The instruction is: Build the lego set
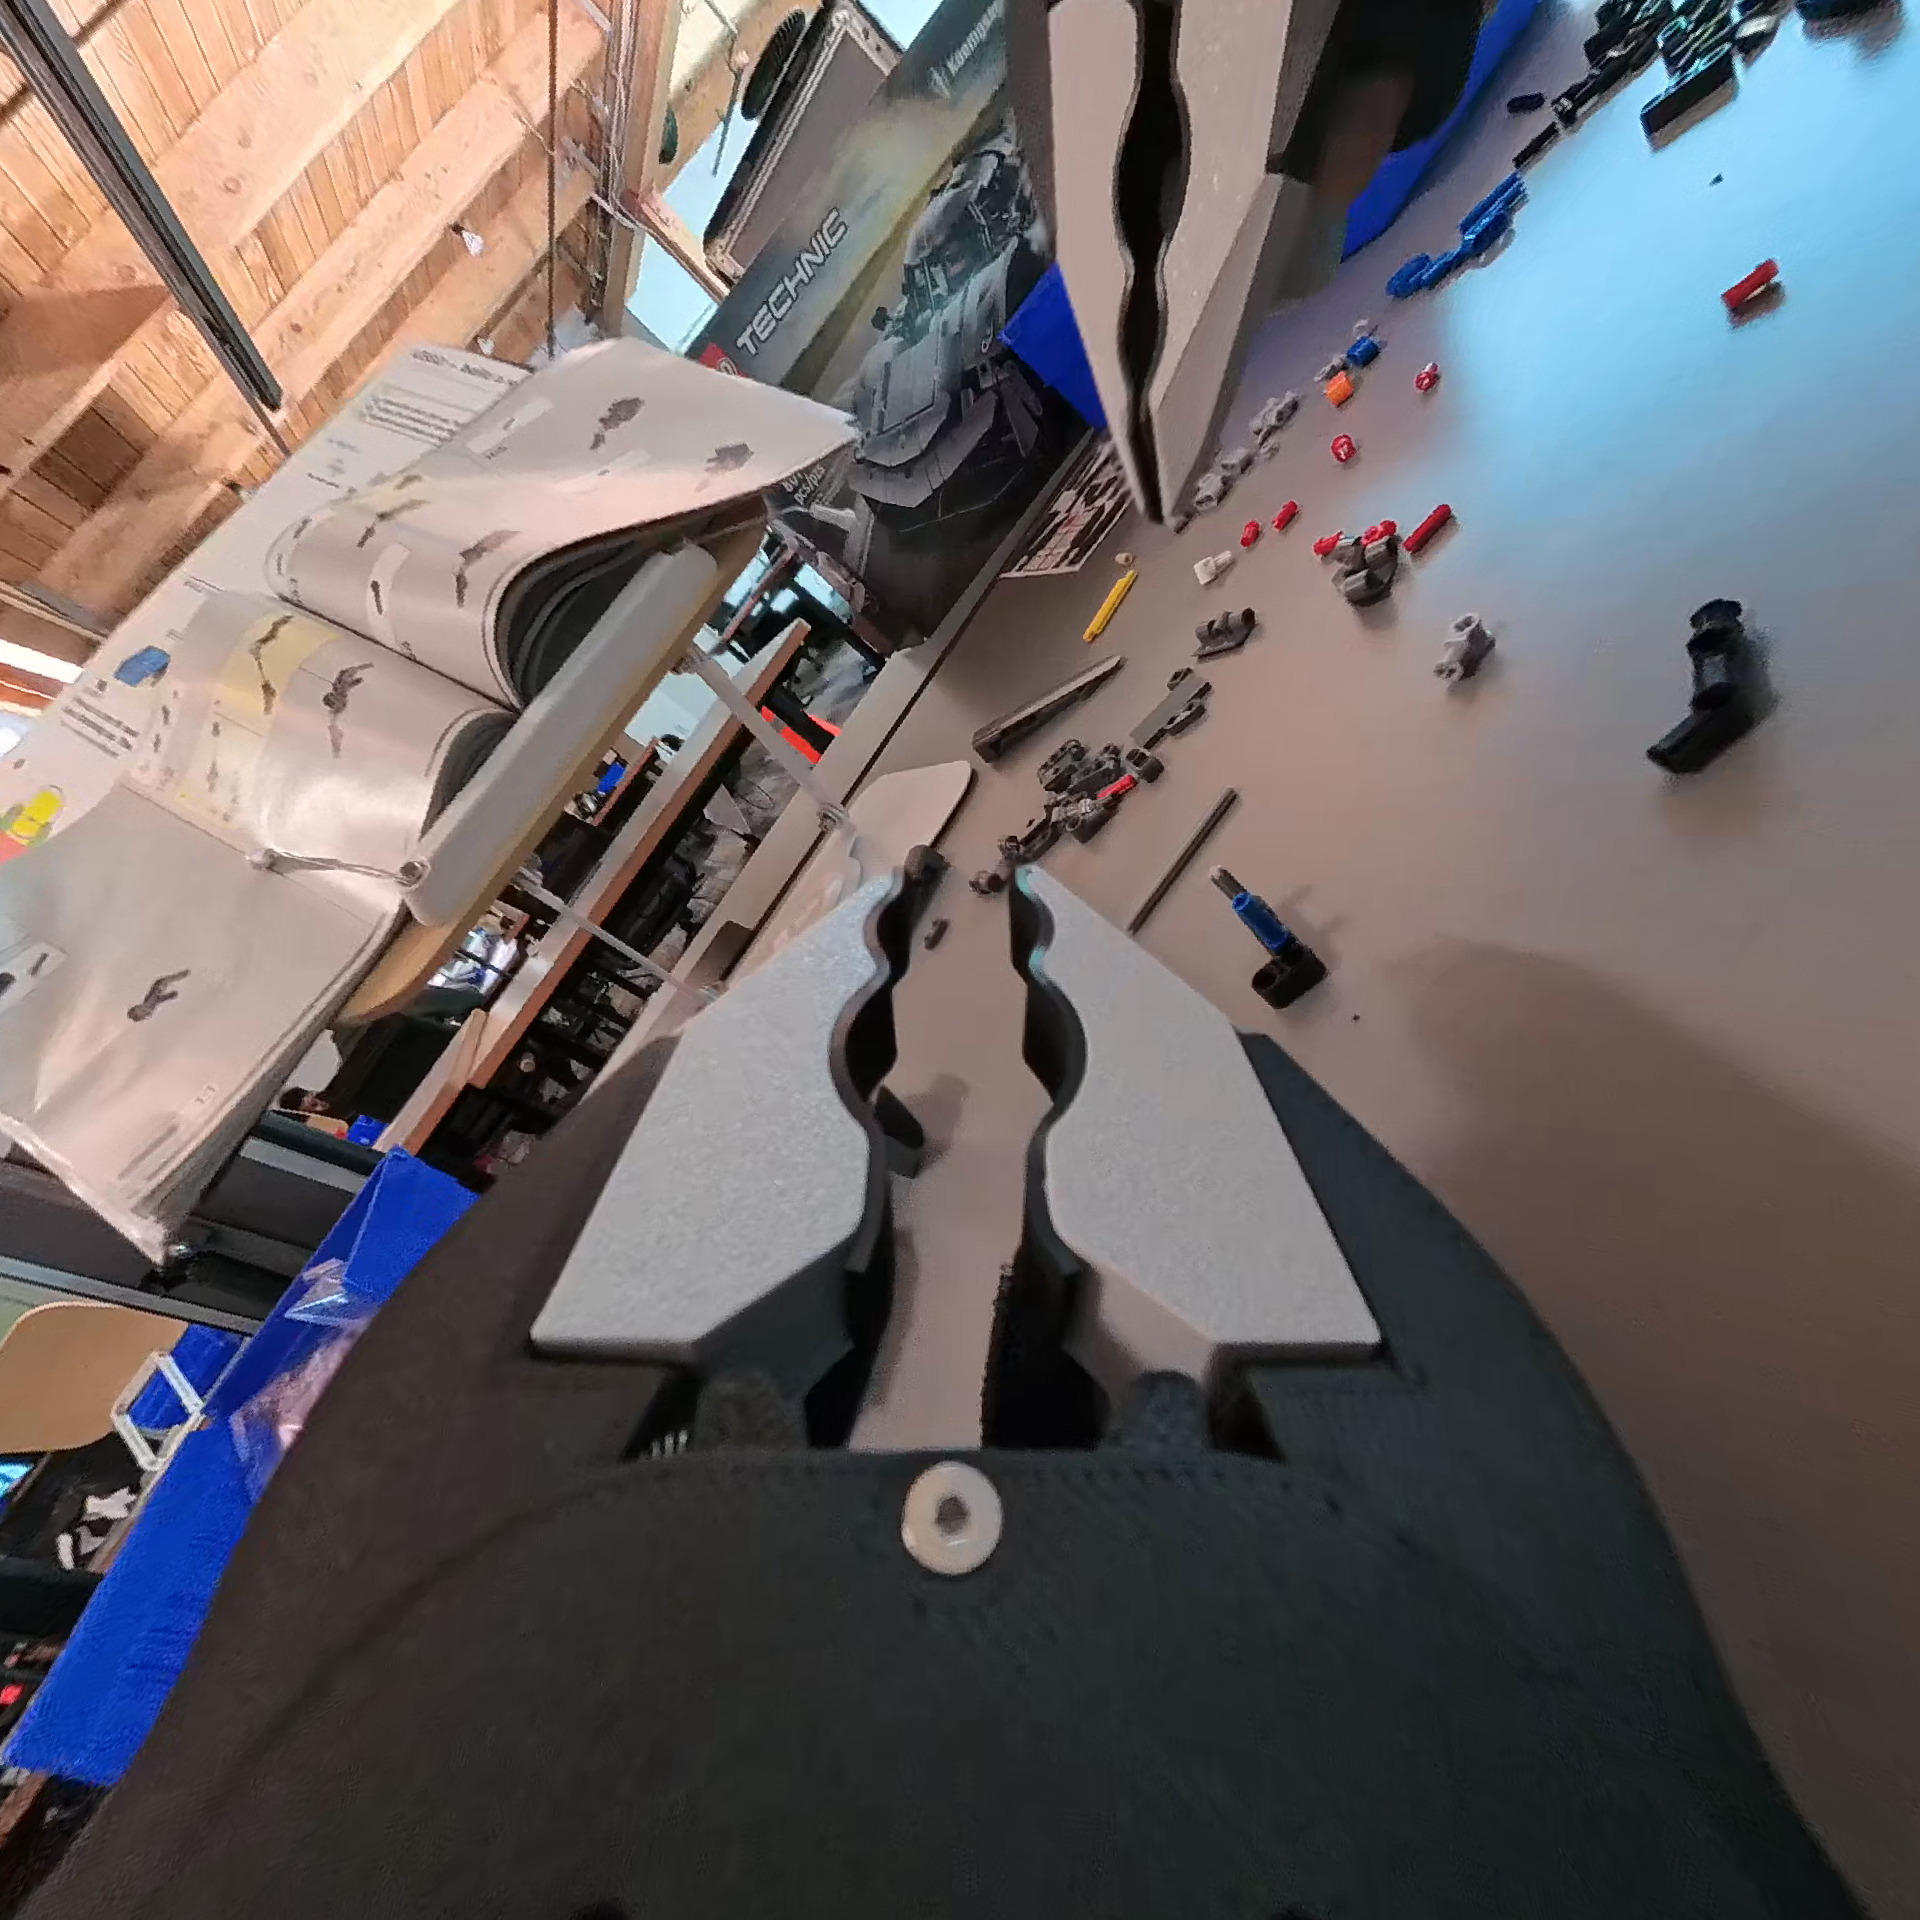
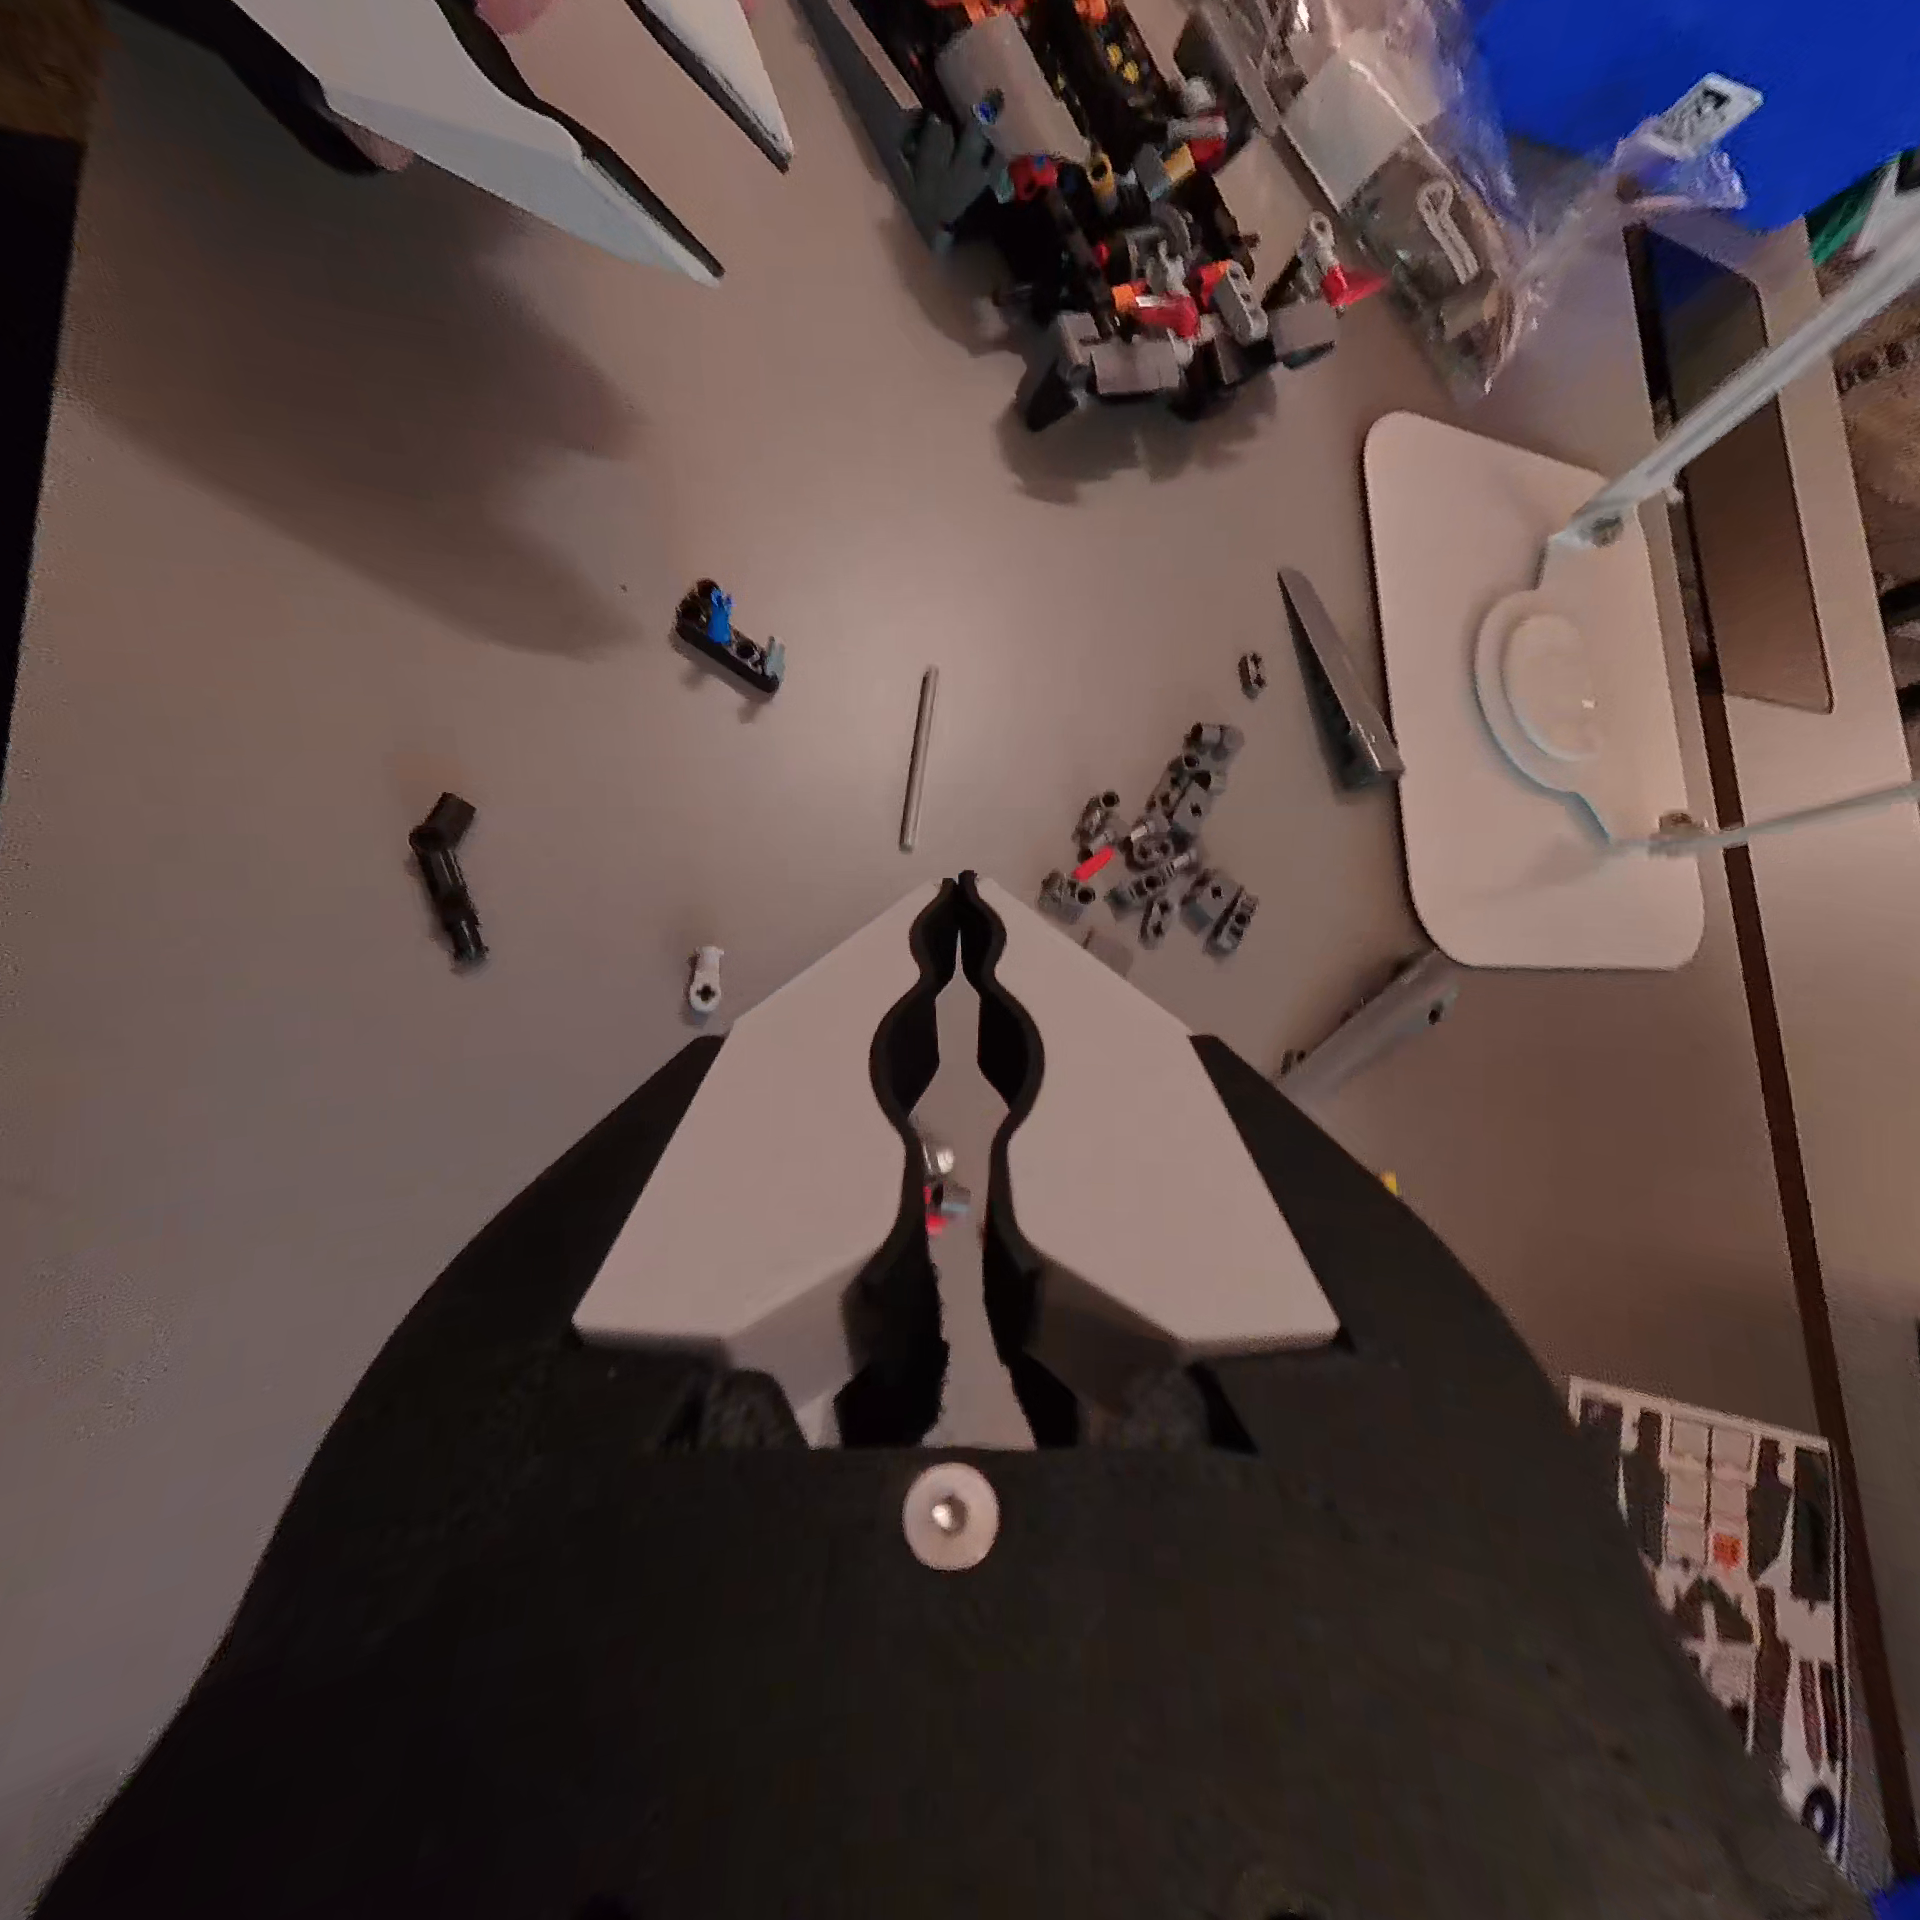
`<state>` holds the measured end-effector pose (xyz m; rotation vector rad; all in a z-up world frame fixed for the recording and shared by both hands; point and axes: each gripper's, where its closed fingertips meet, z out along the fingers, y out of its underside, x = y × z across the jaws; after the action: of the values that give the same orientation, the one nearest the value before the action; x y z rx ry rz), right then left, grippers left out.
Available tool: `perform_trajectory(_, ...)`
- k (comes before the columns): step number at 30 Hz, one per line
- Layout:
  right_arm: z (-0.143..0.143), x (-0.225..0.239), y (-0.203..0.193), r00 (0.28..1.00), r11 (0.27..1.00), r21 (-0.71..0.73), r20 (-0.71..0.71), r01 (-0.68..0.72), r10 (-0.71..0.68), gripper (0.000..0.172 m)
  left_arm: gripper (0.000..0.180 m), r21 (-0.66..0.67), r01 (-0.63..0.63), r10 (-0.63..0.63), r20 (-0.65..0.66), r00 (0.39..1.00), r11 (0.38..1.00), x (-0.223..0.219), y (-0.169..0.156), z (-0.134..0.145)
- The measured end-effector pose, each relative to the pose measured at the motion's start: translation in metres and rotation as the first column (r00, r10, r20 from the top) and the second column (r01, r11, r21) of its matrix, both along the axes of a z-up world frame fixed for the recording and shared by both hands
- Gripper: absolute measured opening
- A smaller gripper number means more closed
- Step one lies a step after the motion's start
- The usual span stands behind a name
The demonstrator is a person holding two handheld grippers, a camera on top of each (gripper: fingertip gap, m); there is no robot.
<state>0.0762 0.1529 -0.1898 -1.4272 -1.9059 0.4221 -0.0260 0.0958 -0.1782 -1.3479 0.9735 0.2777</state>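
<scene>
My left gripper [image 1: 966, 883] is open and hovers low over the grey table [image 1: 1558, 1143]. Nothing is pressed between its pads. A small dark peg [image 1: 921, 862] shows right at its left fingertip; I cannot tell whether they touch. Just beyond the tips lie a dark grey part cluster [image 1: 1081, 790], a thin dark axle [image 1: 1184, 857] and a black beam with a blue pin [image 1: 1273, 940]. My right gripper [image 2: 961, 883] is shut with its tips together, above the table near the axle [image 2: 920, 758] and the cluster [image 2: 1153, 852]. It also shows shut in the left wrist view [image 1: 1153, 488].
A half-built model [image 2: 1122, 239] and a plastic bag of parts [image 2: 1434, 208] lie at the far side. A booklet on a stand [image 1: 416, 623] rises over the white stand base [image 2: 1507, 707]. Red, blue and grey small parts [image 1: 1361, 540], a black angled connector [image 2: 447, 878] and a sticker sheet [image 2: 1745, 1558] are scattered about. The gap from one gripper's tips to the other's is roughly 12 centimeters. The right tips stand about 10 centimeters off the axle [image 2: 920, 758]. It turns up in the left wrist view [image 1: 1183, 864] as well.
</scene>
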Motion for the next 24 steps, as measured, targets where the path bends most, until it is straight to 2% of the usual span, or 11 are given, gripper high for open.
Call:
perform_trajectory(3, 0.003, 0.021, 0.008, 0.998, 0.998, 0.001, -0.018, 0.065, -0.065, 0.0, 0.016, -0.005, 0.006, -0.006, 0.005, 1.0, 1.0, 0.001, 0.0, -0.002)
perform_trajectory(7, 0.029, 0.055, 0.011, 0.975, 0.986, -0.009, -0.149, 0.165, -0.164, 0.0, 0.015, -0.017, 0.035, -0.034, 0.036, 0.999, 0.999, 0.007, -0.001, 0.0)
perform_trajectory(10, 0.038, 0.087, 0.007, 0.956, 0.969, 0.014, -0.169, 0.245, -0.239, 0.0, 0.016, -0.036, 0.04, -0.04, 0.01, 0.999, 0.999, 0.011, 0.0, -0.007)
perform_trajectory(14, 0.033, 0.137, -0.01, 0.928, 0.936, 0.037, -0.152, 0.351, -0.341, 0.0, 0.015, -0.056, 0.03, -0.031, -0.026, 0.999, 0.998, 0.014, 0.003, -0.015)
perform_trajectory(18, 0.029, 0.184, -0.036, 0.884, 0.899, 0.022, -0.194, 0.437, -0.425, 0.0, 0.015, -0.079, 0.005, -0.009, -0.049, 0.999, 0.997, 0.016, 0.008, -0.021)
perform_trajectory(24, 0.014, 0.231, -0.049, 0.853, 0.868, -0.009, -0.179, 0.497, -0.49, 0.006, 0.015, -0.085, -0.055, 0.045, -0.117, 0.992, 0.995, 0.013, 0.014, -0.031)
